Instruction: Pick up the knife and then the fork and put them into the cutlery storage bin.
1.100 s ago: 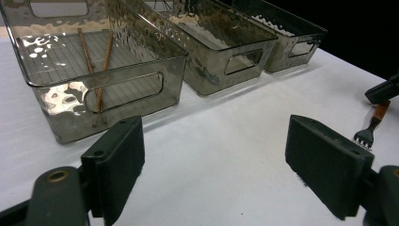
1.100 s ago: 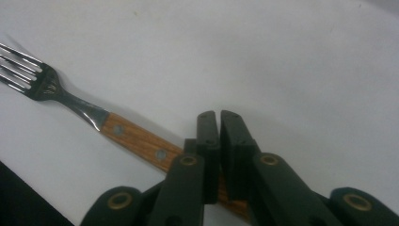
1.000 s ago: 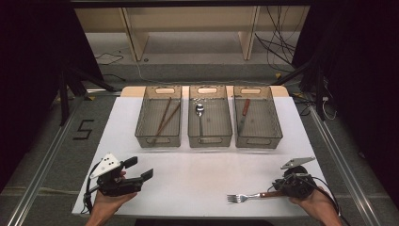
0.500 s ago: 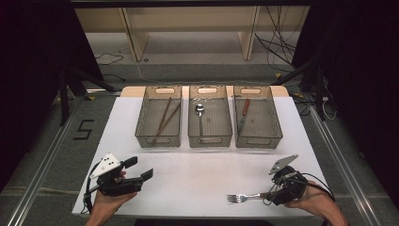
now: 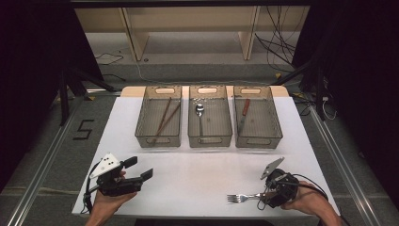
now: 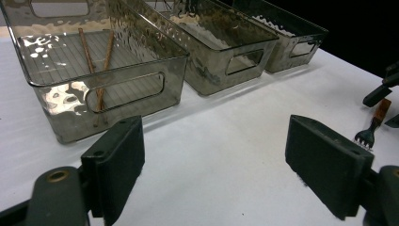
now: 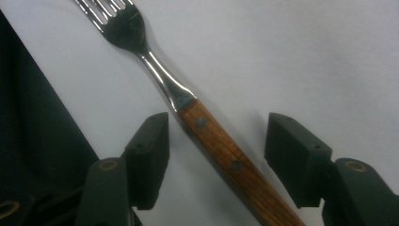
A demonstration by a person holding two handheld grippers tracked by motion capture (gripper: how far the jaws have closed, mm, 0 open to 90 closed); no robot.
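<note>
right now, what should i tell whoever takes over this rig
Right gripper: open, fingers either side of the fork's wooden handle, not pressing it; they have just been closing in a little. The fork lies flat near the table's front right edge, tines pointing left in the high view.
Left gripper: open, holding nothing, at the front left.
Three bins at the back: left bin holds chopsticks, middle bin a spoon, right bin a knife.
Done: those three are in bins.
Left: grip the fork, lift it, put it away, probably in a bin.
</note>
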